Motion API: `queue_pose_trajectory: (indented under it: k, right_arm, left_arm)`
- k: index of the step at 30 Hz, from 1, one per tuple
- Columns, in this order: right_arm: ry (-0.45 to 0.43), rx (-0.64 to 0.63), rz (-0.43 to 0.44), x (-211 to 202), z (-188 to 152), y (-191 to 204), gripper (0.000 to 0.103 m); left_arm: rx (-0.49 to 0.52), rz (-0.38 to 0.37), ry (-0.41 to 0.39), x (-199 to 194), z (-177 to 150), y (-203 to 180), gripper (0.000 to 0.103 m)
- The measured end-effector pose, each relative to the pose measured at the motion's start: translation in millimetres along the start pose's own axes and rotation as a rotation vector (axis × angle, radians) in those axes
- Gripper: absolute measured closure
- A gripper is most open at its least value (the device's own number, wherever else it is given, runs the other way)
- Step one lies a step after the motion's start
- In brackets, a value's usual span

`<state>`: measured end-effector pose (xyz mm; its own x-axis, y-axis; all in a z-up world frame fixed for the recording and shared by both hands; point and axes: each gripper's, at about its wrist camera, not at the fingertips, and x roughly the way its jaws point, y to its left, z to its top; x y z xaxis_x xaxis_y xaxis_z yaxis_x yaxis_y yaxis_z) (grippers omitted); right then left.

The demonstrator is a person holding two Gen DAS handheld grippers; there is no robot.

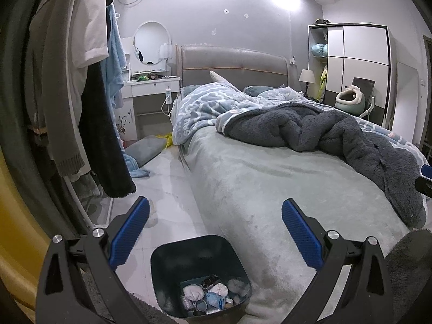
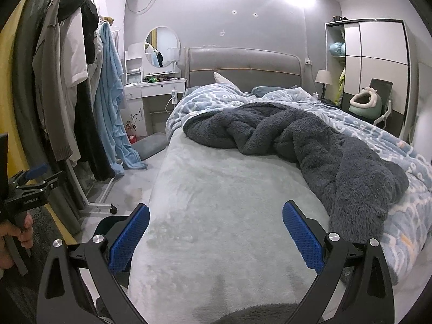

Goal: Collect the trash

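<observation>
Dark bin (image 1: 172,264) — left gripper (image 1: 214,232) above

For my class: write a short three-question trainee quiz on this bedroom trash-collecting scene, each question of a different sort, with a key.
1. True or false: the left gripper grips a tissue.
2. Where does the trash bin stand? A) on the bed B) on the floor beside the bed C) on the dresser
3. Fill in: the dark grey blanket lies ___ the bed.

Key: 1 false, both it and the right gripper are open and empty; 2 B; 3 on.
</observation>
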<state>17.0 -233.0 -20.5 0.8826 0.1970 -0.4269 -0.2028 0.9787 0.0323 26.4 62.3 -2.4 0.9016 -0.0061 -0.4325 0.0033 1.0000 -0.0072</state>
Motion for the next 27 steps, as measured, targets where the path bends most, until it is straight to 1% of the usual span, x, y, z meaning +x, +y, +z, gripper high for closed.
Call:
queue_pose_trajectory:
  k: [12, 27]
  right_arm:
    - [-0.001, 0.001, -0.001, -0.7, -0.1, 1.5, 0.003]
    - [0.002, -0.006, 0.001, 0.3, 0.4, 2.1, 0.003]
  left_arm:
    - [0.022, 0.003, -0.001, 1.4, -2.0, -0.2, 0.003]
    - [0.022, 0.002, 0.0, 1.2, -1.9, -0.6, 0.003]
